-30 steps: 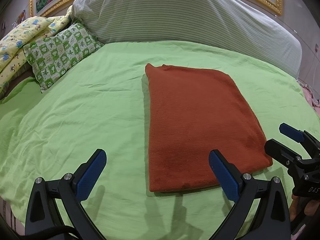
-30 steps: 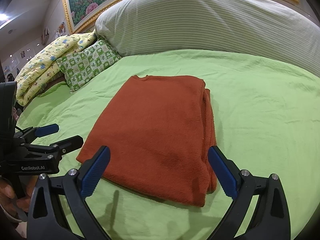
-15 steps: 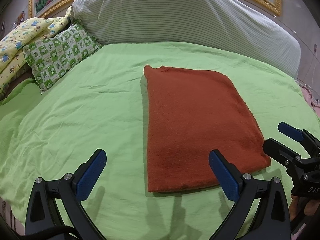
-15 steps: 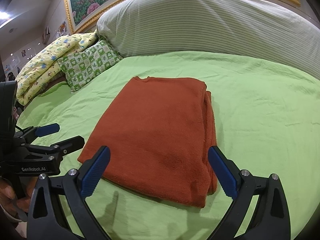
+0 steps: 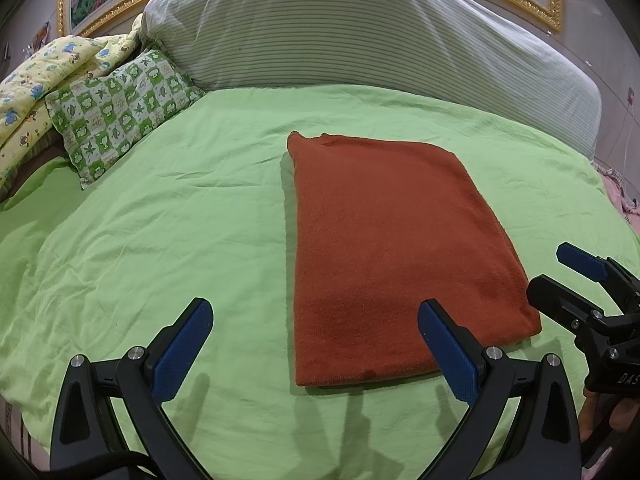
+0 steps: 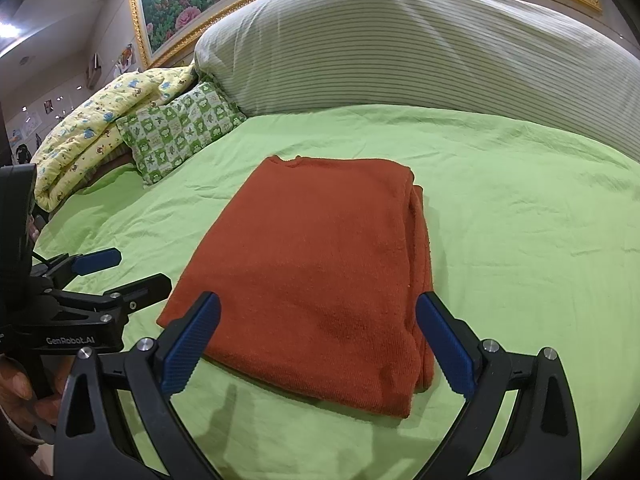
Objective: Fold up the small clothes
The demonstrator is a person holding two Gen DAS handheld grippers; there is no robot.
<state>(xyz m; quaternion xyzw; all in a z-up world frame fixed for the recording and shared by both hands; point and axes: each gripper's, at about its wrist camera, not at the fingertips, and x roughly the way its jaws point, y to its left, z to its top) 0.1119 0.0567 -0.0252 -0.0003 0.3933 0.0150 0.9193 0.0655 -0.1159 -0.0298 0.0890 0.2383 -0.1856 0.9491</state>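
We see the rust-red folded garment (image 5: 396,256) lying flat on the green bedsheet (image 5: 160,240), in front of the striped bolster (image 5: 360,32), exactly where it lay a second ago. Our left gripper (image 5: 316,344) and right gripper (image 6: 316,340) hover at its near edge, jaws spread wide, holding nothing. Both have barely shifted since the earlier frames. A checked pillow (image 5: 120,108) sits well off to the left.

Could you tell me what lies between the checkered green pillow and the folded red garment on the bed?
Only wrinkled green bedsheet lies between the checkered pillow and the red garment; both wrist views show it.
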